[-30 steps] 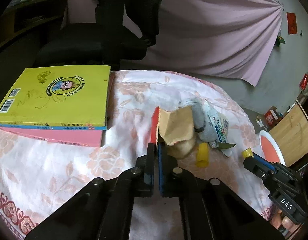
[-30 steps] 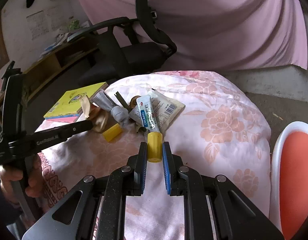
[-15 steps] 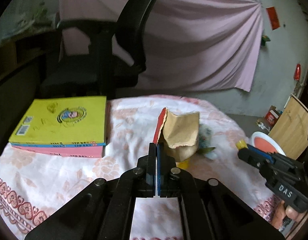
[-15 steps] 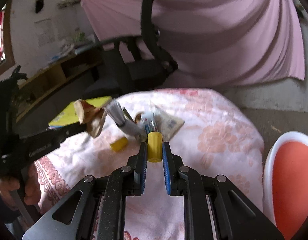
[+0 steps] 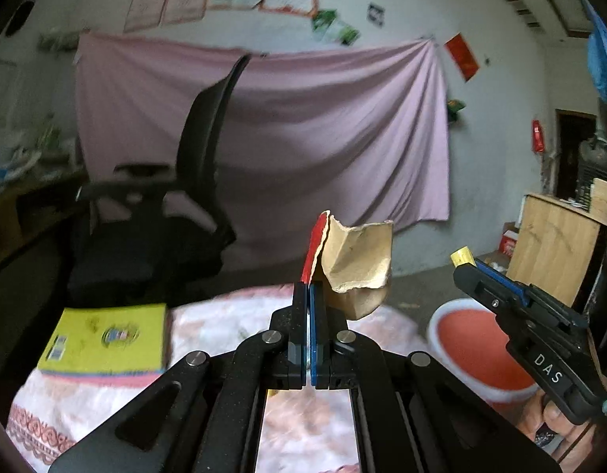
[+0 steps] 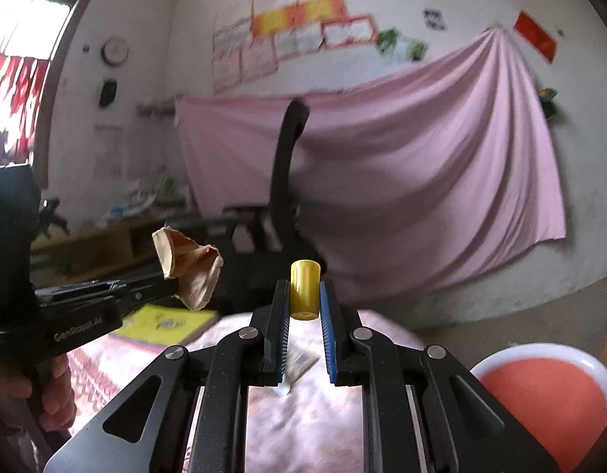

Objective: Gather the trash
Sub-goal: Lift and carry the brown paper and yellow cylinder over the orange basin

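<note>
Both tongs hold trash aloft: the left tongs point(image 5: 308, 291) pinch torn cardboard point(image 5: 356, 260); the right tongs point(image 6: 303, 301) clamp a yellow cap point(image 6: 304, 289), axis along their fingers; the red bin point(image 6: 540, 390) sits below-right, nearer the right tongs.

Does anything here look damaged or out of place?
The brown paper scrap clamped in the left tool is torn and crumpled, with ragged edges. The right tool holds a loose yellow cap, with no tube attached. Both are held in the air.
</note>
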Demonstrator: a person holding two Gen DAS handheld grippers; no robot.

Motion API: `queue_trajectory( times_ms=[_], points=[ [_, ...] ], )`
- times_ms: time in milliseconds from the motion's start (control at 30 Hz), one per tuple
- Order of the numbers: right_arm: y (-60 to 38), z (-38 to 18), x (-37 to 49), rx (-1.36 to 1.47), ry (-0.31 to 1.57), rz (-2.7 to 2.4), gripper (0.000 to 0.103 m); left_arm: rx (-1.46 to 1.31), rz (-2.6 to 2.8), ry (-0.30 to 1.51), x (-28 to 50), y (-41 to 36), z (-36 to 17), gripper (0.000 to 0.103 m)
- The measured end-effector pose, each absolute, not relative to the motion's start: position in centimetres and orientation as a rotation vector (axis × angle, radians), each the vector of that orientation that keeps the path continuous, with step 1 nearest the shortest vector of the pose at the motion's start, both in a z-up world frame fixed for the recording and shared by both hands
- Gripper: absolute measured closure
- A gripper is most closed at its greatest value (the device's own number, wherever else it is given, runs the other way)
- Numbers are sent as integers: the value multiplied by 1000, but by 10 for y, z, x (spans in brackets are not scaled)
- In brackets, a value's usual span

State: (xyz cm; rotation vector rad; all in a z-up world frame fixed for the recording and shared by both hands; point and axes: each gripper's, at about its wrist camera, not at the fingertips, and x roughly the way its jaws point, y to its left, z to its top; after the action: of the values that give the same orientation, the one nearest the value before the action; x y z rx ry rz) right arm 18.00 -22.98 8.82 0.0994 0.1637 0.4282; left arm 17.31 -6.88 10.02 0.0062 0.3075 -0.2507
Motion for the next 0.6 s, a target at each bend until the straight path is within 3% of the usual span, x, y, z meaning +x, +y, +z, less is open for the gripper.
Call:
queue_trajectory(
  times_ms=[300, 600],
  points=[
    [-292, 96, 176, 188, 90, 283, 90, 97, -370, 224, 166, -134, 112, 103],
    [-353, 87, 179, 287, 136, 132, 90, 147, -484, 273, 174, -207, 98, 103]
  ],
)
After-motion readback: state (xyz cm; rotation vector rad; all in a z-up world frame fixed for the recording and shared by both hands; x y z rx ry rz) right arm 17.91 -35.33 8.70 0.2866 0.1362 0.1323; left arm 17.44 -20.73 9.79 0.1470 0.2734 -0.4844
